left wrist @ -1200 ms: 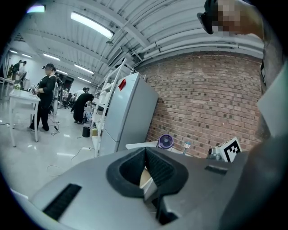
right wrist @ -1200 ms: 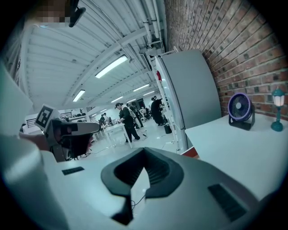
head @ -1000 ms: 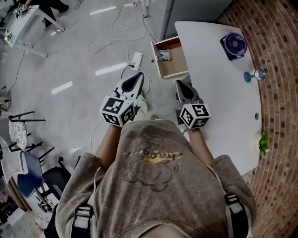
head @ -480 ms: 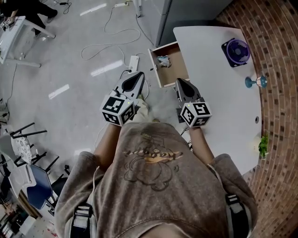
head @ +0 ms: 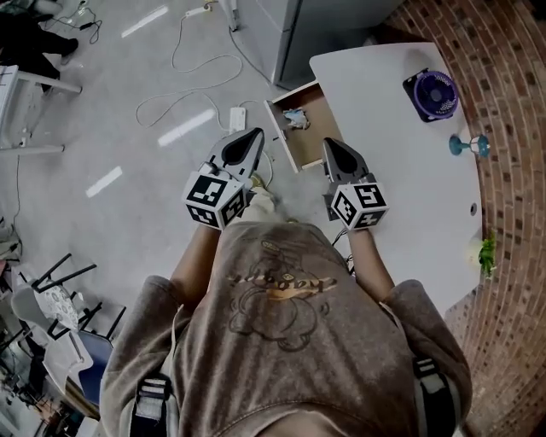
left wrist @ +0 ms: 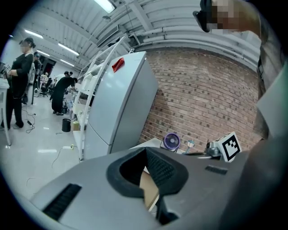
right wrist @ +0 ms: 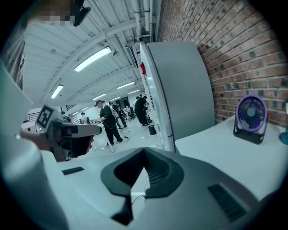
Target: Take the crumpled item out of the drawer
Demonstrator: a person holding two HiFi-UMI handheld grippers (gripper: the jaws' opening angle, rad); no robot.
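Observation:
The wooden drawer point(head: 312, 136) stands pulled out from the white table's point(head: 401, 171) left edge. A small pale crumpled item point(head: 296, 118) lies in its far part. My left gripper point(head: 255, 134) hovers over the floor just left of the drawer, jaws shut and empty. To the drawer's right, my right gripper point(head: 328, 143) is held at the table's near-left edge, also shut and empty. In the left gripper view the shut jaws point(left wrist: 146, 151) point toward the drawer's wood point(left wrist: 150, 191). The right gripper view shows its shut jaws point(right wrist: 144, 151) with nothing between them.
A purple fan point(head: 431, 92), a blue goblet point(head: 471, 144) and a small plant point(head: 486, 253) stand on the table by the brick wall. A grey cabinet point(head: 320, 26) stands behind the drawer. A power strip point(head: 235, 117) and cables lie on the floor; people stand far off.
The view has swung a little, and the drawer now lies closer to both grippers. Both grippers stay shut and side by side.

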